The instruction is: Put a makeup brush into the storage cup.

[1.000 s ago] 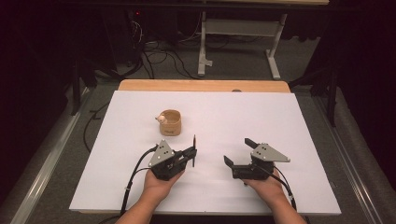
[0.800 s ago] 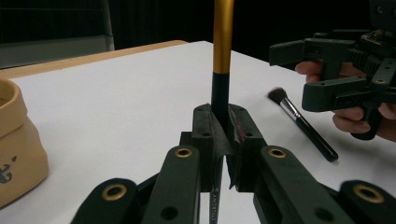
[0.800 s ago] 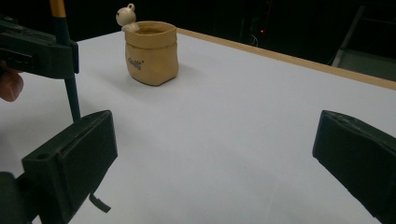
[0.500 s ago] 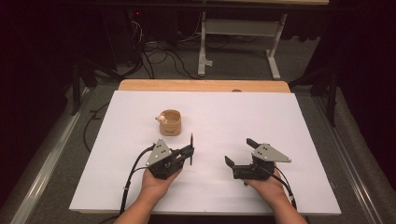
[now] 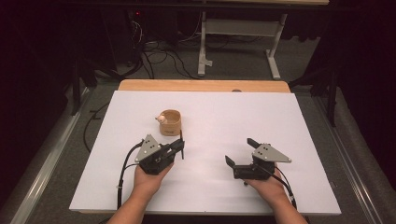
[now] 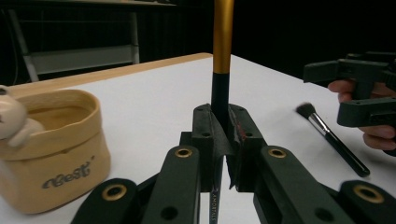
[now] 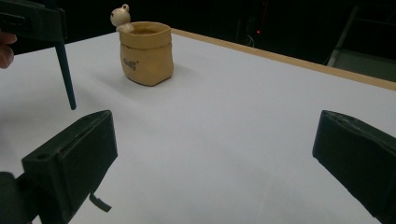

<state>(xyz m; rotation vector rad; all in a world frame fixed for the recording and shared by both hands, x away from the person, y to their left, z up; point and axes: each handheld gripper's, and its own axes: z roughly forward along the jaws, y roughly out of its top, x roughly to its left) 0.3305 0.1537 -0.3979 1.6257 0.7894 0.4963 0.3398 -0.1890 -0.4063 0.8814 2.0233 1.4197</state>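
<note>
Left gripper (image 6: 219, 140) is clamped on an upright makeup brush (image 6: 222, 37) just beside the tan sack-shaped pot (image 5: 170, 122), presumably for insertion, while the right gripper (image 5: 239, 152) waits wide and empty beside a second brush (image 6: 329, 137) lying on the table (image 5: 289, 121).

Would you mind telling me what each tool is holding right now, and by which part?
The left tool is shut on a makeup brush, gripping its black handle just below the gold section. The right tool is open and holds nothing.
</note>
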